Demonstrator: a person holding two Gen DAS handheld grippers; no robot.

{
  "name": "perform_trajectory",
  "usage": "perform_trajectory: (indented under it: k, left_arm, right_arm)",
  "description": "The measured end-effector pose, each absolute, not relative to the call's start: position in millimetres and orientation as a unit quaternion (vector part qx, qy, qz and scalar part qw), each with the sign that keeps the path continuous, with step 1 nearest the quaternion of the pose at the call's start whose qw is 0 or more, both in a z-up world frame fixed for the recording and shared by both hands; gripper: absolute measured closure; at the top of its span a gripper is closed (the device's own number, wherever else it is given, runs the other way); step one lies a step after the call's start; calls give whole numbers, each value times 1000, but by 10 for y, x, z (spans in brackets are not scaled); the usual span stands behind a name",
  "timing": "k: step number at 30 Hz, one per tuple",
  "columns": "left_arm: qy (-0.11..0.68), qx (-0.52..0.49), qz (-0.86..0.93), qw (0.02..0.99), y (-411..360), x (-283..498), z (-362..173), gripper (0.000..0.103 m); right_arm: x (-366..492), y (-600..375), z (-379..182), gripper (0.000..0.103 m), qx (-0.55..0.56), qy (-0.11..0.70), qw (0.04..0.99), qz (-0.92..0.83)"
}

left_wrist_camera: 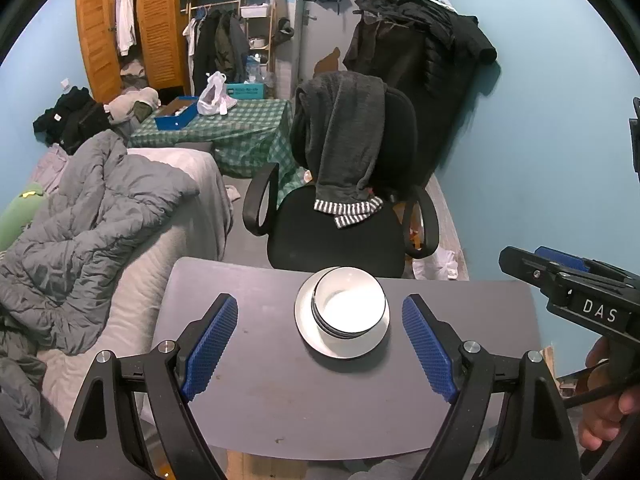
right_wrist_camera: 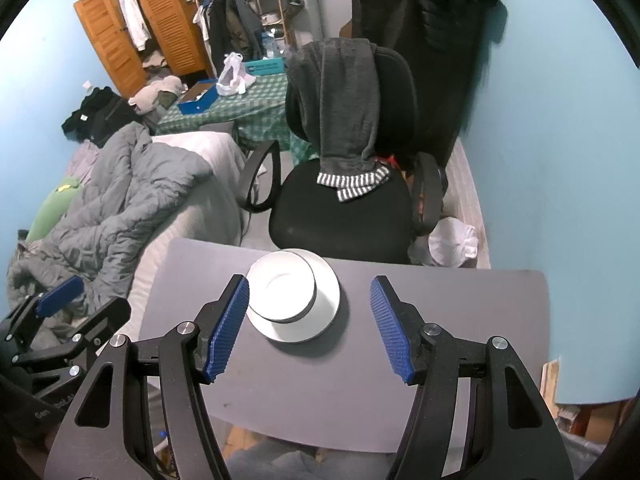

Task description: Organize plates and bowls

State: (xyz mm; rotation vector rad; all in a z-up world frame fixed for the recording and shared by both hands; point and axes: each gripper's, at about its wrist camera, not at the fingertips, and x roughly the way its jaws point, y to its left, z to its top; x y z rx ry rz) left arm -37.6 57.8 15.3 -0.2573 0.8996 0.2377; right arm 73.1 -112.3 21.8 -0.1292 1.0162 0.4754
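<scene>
A stack of white bowls with dark rims (left_wrist_camera: 349, 303) sits on a white plate (left_wrist_camera: 342, 350) near the far edge of the grey table (left_wrist_camera: 280, 420). The bowls (right_wrist_camera: 280, 290) and plate (right_wrist_camera: 324, 316) also show in the right wrist view. My left gripper (left_wrist_camera: 320, 344) is open and empty, above the table just short of the plate, its blue pads either side of it. My right gripper (right_wrist_camera: 310, 328) is open and empty, hovering near the plate; it also shows at the right edge of the left wrist view (left_wrist_camera: 568, 276).
A black office chair (left_wrist_camera: 344, 208) draped with a grey sweater stands just beyond the table's far edge. A bed with a grey duvet (left_wrist_camera: 88, 216) lies to the left. A blue wall (left_wrist_camera: 560, 160) is close on the right.
</scene>
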Motion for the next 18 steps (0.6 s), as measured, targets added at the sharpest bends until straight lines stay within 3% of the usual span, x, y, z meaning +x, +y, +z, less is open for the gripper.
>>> perform_trajectory:
  k: [18]
  left_arm:
    - [439, -123, 120, 882, 548, -339, 134, 17]
  right_arm:
    - [675, -1151, 145, 41, -58, 483, 842, 231]
